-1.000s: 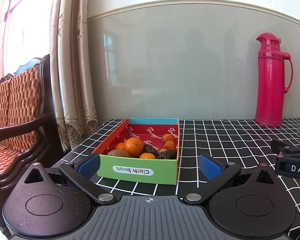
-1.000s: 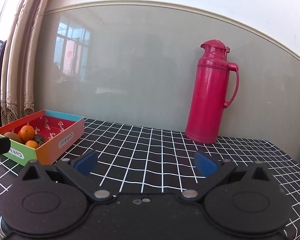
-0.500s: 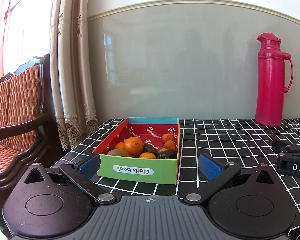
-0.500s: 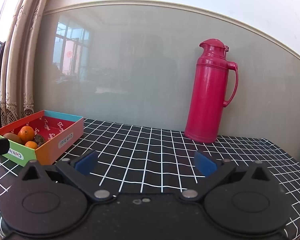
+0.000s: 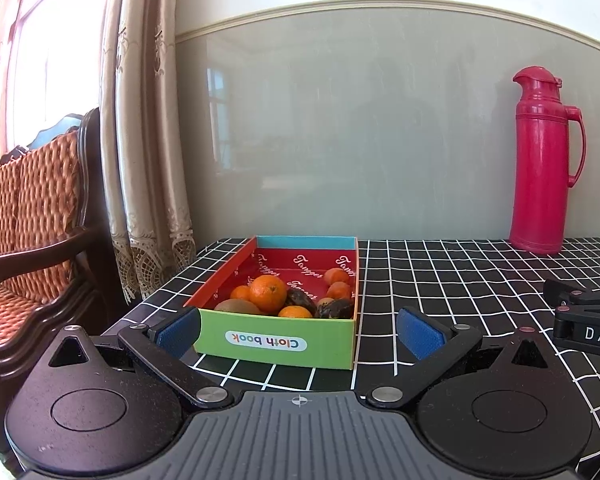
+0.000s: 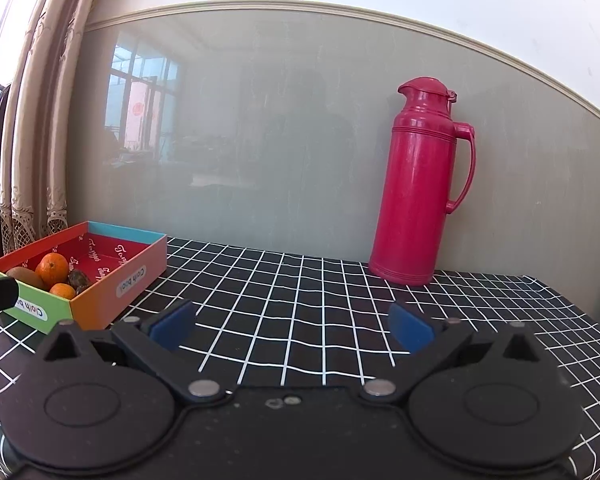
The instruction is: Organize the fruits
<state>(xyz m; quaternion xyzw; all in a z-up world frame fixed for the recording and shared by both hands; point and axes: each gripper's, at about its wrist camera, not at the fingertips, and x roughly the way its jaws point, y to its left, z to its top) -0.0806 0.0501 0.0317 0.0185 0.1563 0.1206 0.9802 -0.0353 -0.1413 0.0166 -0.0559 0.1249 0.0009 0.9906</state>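
A colourful cardboard box (image 5: pixel 274 344) labelled "Cloth book" stands on the checked table. It holds several oranges (image 5: pixel 267 291), a kiwi (image 5: pixel 236 306) and dark fruits (image 5: pixel 334 309). My left gripper (image 5: pixel 299 331) is open just in front of the box's green wall, its blue pads on either side of it. In the right wrist view the same box (image 6: pixel 100 292) sits at the far left. My right gripper (image 6: pixel 291 326) is open over bare tablecloth with nothing between its fingers. The right gripper's black body (image 5: pixel 584 318) shows at the left view's right edge.
A tall pink thermos (image 6: pixel 420 196) stands against the grey wall at the back right, also in the left wrist view as the thermos (image 5: pixel 542 160). A wooden chair (image 5: pixel 32 208) and curtains (image 5: pixel 148 140) lie beyond the table's left edge. The black-and-white tablecloth (image 6: pixel 300 292) stretches between box and thermos.
Both grippers have barely shifted; the right view has risen or tilted slightly. Both stay open, and nothing in the box has moved.
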